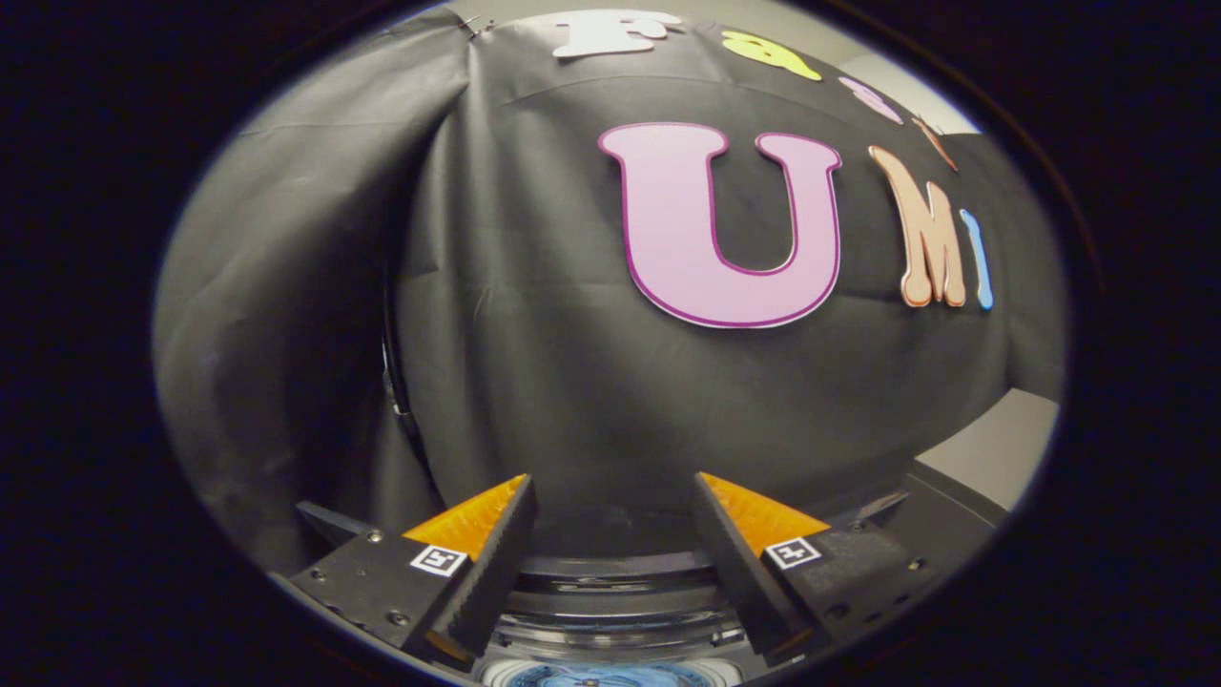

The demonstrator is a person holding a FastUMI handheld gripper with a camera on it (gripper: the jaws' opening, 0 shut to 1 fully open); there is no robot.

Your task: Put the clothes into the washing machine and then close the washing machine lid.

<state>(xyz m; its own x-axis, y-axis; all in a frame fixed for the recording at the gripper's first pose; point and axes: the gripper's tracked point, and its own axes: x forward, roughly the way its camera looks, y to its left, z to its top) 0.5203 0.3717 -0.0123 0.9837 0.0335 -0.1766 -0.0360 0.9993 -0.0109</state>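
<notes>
Currently tool [610, 520] spread wide, holding nothing; washing machine [610, 611] rim at 6 o'clock between fingers, black cloth wall [534, 334] beyond.

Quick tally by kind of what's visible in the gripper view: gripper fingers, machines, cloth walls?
Gripper fingers, spread open with nothing between them: 2
Washing machine below and between the fingers, opening with something blue inside: 1
Black cloth wall beyond the fingers: 1
Total: 4

One gripper [610, 496] with two fingers spread apart, nothing between them; one washing machine [610, 611] lies just below them.
</notes>
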